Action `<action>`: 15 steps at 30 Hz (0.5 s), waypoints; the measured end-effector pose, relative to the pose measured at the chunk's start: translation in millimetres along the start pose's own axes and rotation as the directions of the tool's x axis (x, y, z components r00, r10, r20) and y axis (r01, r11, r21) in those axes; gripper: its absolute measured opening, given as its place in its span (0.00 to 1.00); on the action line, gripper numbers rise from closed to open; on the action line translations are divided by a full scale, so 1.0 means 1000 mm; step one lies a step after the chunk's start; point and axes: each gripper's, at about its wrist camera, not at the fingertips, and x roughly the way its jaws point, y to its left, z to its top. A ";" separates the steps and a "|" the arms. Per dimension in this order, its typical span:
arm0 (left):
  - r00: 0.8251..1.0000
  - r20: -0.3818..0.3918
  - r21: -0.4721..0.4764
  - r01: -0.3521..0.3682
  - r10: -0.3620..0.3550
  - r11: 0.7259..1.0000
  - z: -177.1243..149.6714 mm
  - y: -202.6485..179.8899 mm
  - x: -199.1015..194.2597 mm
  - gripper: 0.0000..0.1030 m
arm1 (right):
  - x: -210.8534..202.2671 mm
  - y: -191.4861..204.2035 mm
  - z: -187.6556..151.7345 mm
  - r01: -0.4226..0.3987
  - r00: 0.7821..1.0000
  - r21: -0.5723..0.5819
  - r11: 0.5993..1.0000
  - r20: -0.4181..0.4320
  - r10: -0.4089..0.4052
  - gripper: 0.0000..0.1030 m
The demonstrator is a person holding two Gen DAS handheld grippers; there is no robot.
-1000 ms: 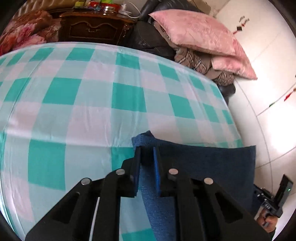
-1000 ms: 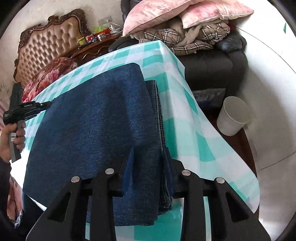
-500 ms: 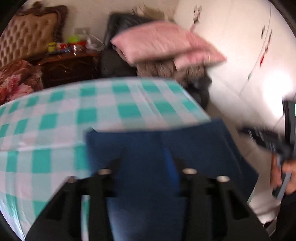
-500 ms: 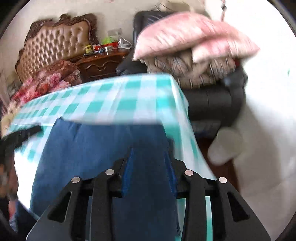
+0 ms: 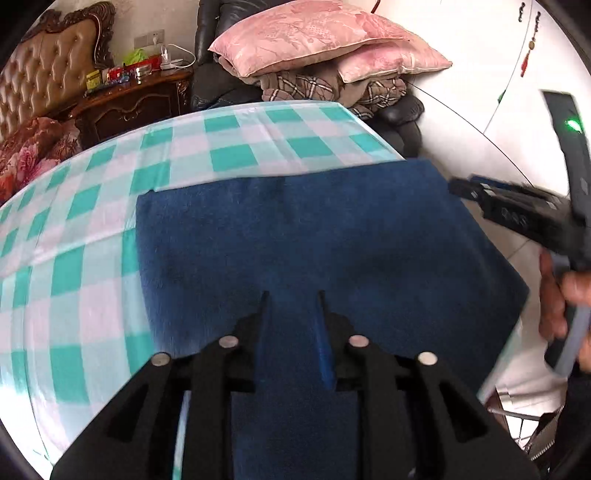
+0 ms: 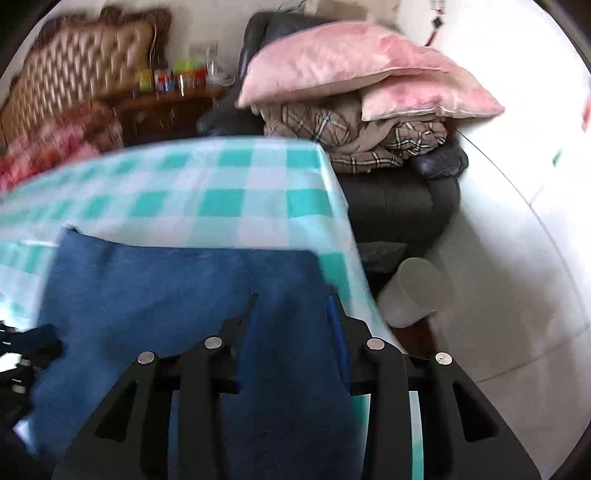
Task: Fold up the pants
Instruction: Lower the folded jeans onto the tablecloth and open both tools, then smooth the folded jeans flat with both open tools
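The dark blue pants [image 5: 314,236] hang as a flat panel lifted over the teal-and-white checked table [image 5: 110,206]. My left gripper [image 5: 291,295] is shut on the near edge of the pants. My right gripper [image 6: 291,295] is shut on the same near edge of the pants [image 6: 177,288], close to the table's right side. The right gripper also shows at the right of the left wrist view [image 5: 517,214], held by a hand. The part of the pants below the fingers is hidden.
Pink pillows [image 5: 314,33] lie on plaid blankets on a black chair [image 6: 399,192] behind the table. A dark wooden cabinet [image 5: 133,103] and a tufted headboard [image 5: 48,74] stand at the back left. A white bin [image 6: 413,291] stands on the floor to the right.
Both grippers have lifted the near edge of the pants off the table and swung it up and forward. The cloth now stands raised in front of both cameras.
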 end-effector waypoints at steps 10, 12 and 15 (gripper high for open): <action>0.999 -0.043 -0.041 -0.018 0.016 0.999 -0.043 0.000 -0.019 0.29 | -0.008 0.006 -0.071 0.126 0.990 0.014 0.992 -0.069 -0.125 0.37; 0.999 -0.043 -0.036 -0.029 0.027 0.999 -0.046 -0.001 -0.024 0.32 | -0.008 0.006 -0.072 0.130 0.989 0.016 0.991 -0.070 -0.128 0.37; 0.999 -0.040 -0.034 -0.030 0.029 0.999 -0.050 -0.003 -0.030 0.39 | -0.014 0.007 -0.074 0.135 0.988 0.017 0.991 -0.076 -0.133 0.37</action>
